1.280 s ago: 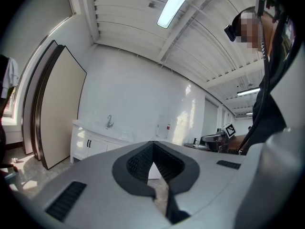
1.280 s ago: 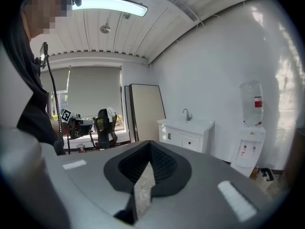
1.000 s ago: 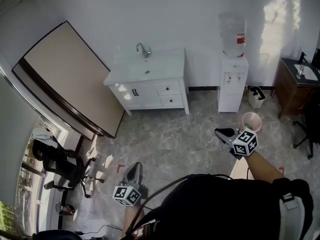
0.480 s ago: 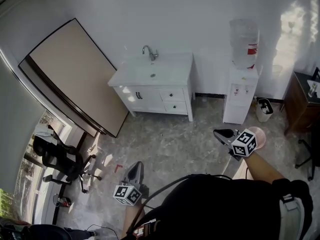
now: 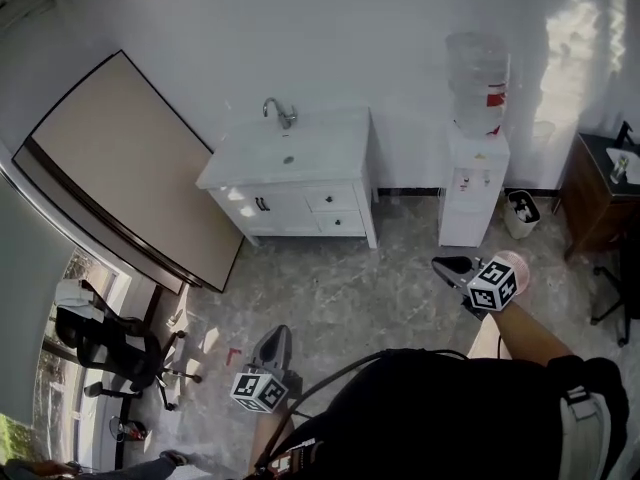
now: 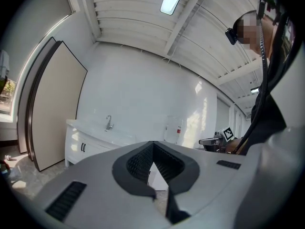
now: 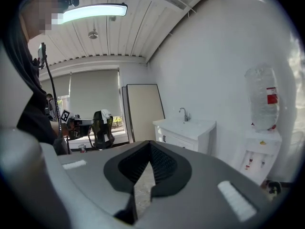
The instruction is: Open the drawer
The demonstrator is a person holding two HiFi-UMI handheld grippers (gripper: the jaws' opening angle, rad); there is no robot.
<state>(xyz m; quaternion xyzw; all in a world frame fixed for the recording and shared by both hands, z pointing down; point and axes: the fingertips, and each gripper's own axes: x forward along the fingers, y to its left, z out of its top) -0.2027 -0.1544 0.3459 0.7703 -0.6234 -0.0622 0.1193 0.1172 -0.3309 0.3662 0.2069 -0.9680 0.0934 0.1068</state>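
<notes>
Since half a second ago the vanity has slid leftward in the head view. Its drawers are shut, well apart from the left tool and the right tool.

Left gripper view: the left tool is clenched on nothing, with the vanity far ahead.

Right gripper view: the right tool is likewise clenched and empty.

The approach looks barely begun.

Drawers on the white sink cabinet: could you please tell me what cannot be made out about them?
- Contents: both drawers are closed, so their fronts hide the inside.
- Handles: too small in the head view to tell their shape.
- Left gripper view: the left gripper body covers the drawer side of the cabinet.
- Right gripper view: the right gripper cuts off the cabinet's lower front, and the drawers are tiny.
</notes>
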